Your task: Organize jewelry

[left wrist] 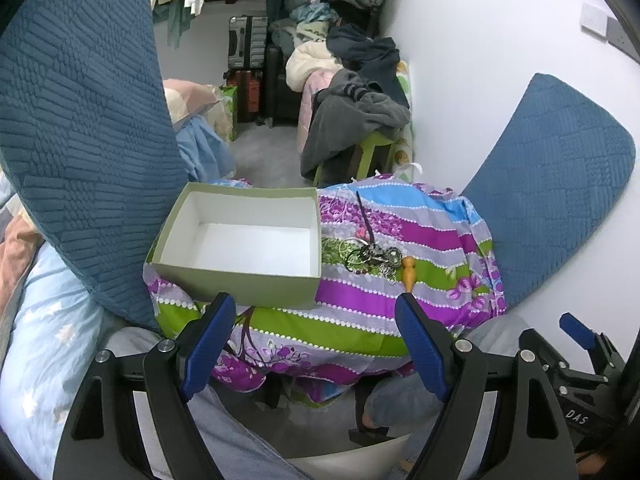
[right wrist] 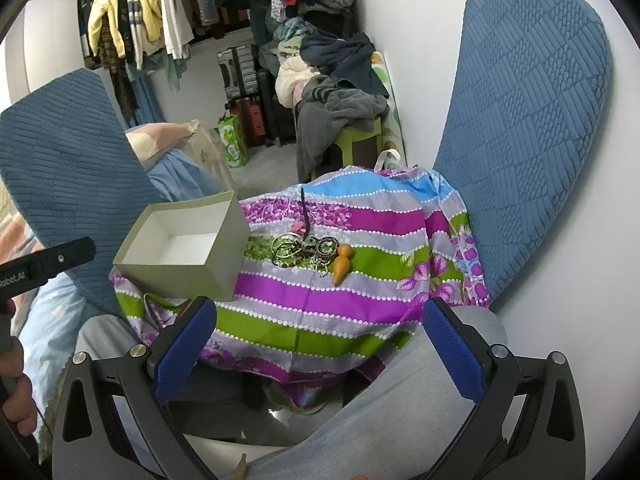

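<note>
A heap of jewelry, bangles, rings and chains, lies on a striped floral cloth. An orange wooden pendant rests at its right edge, and a dark cord runs back from it. Left of the heap stands an empty green box with a white inside. My left gripper hovers open in front of the box's near wall, nothing between its blue pads. My right gripper hangs wide open short of the cloth's near edge, also empty.
Two blue quilted cushions flank the cloth. A person's grey-trousered legs lie below the grippers. A stool piled with clothes, suitcases and a clothes rack stand behind, with a white wall on the right.
</note>
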`<action>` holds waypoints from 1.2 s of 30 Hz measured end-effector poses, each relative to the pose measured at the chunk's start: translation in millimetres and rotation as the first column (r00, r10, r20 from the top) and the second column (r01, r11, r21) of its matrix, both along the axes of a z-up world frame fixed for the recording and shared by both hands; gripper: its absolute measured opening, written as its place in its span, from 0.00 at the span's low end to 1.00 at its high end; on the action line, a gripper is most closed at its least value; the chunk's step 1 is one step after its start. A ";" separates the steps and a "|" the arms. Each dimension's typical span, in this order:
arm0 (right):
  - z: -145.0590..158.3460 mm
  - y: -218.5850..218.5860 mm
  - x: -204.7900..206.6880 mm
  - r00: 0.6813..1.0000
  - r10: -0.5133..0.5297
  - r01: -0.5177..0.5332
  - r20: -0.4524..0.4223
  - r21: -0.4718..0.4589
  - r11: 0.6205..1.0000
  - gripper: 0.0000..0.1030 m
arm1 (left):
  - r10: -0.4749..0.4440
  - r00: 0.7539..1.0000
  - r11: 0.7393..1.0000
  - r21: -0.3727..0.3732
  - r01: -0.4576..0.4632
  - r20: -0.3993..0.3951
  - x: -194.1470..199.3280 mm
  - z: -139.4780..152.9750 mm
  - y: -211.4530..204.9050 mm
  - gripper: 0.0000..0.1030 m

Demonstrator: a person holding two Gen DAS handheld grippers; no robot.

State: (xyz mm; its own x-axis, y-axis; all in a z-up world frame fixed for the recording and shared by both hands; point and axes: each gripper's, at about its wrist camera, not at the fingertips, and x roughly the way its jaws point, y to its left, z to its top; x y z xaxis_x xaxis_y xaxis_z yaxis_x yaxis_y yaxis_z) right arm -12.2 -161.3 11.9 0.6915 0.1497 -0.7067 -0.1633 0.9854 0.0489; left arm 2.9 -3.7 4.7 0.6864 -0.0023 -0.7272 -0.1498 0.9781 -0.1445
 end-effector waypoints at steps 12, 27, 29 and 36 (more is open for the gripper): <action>-2.3 -1.6 0.7 1.000 0.000 0.000 0.002 0.000 1.000 0.99 | -0.002 1.000 1.000 0.000 0.002 0.001 0.2 -0.5 -1.4 0.80; -2.6 -3.9 -1.7 1.000 -0.010 0.010 0.001 0.000 1.000 0.99 | -0.013 1.000 1.000 -0.012 0.013 -0.014 -0.1 -5.9 1.1 0.80; -2.4 -4.6 -2.0 1.000 -0.013 0.013 0.001 0.002 1.000 0.99 | -0.014 1.000 1.000 -0.012 0.013 -0.014 -0.4 -6.2 0.3 0.80; -1.7 -5.4 -3.3 0.999 -0.038 0.038 -0.001 0.006 0.999 0.99 | -0.011 1.000 1.000 -0.014 0.011 -0.015 0.2 -6.4 -1.9 0.80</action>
